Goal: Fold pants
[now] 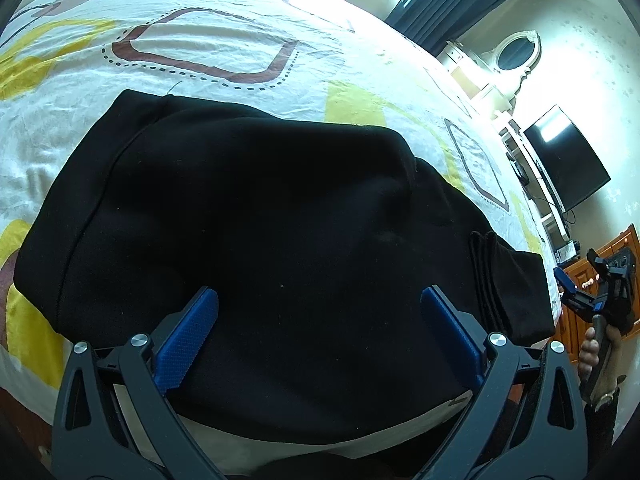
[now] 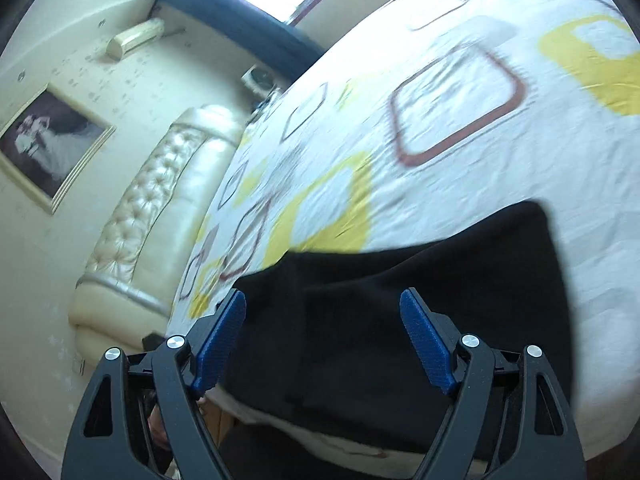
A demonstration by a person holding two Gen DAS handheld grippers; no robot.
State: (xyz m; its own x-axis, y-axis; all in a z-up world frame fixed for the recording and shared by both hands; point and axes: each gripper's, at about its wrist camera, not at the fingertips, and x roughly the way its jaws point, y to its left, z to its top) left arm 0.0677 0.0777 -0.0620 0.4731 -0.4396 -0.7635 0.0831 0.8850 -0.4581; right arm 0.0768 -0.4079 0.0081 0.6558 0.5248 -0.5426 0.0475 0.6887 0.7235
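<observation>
I see the folded black fabric pants lying on the white patterned bed sheet (near its edge), with my left tongs and right tongs both spread, gripping nothing.

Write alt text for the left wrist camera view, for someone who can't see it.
Black pants lie folded into a compact stack on a bed sheet printed with yellow and brown shapes. The left hand-held gripper hangs over them, its blue pads apart and holding nothing. At the right edge, a hand holds the right hand-held gripper off the bed.
</observation>
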